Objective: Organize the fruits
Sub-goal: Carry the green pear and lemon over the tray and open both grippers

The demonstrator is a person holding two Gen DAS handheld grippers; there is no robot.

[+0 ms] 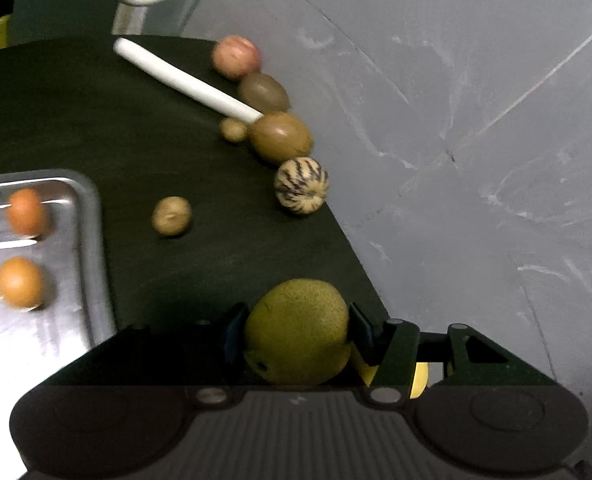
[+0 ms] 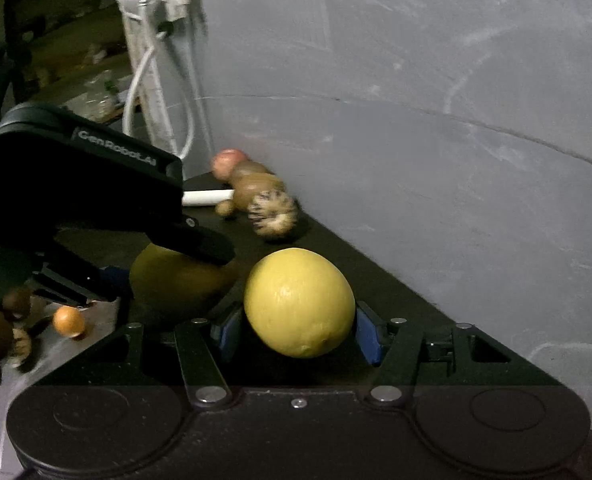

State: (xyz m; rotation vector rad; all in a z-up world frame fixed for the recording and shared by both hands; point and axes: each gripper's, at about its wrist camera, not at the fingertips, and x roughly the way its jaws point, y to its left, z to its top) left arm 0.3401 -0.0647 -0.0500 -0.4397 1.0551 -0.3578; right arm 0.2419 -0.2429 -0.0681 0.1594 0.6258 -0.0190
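Note:
My left gripper [image 1: 294, 326] is shut on a speckled green pear [image 1: 296, 330], held above the black table. My right gripper [image 2: 297, 326] is shut on a yellow lemon [image 2: 299, 302]. In the right wrist view the left gripper's black body [image 2: 84, 184] reaches in from the left with the pear [image 2: 176, 280] under it. A metal tray [image 1: 76, 248] at the left holds two orange fruits [image 1: 26, 212] [image 1: 19, 282]. Along the table's right edge lie a pink apple [image 1: 236, 56], two brown kiwis [image 1: 262, 92] [image 1: 280, 136], a striped melon [image 1: 300, 186] and two small brown fruits [image 1: 171, 216] [image 1: 232, 129].
A white stick [image 1: 184, 80] lies slantwise on the black table [image 1: 136, 140] and touches the nearer kiwi. A grey wall [image 1: 455, 120] rises just past the table's right edge. White cables [image 2: 148, 80] hang at the back. The tray [image 2: 96, 320] holds several more fruits in the right wrist view.

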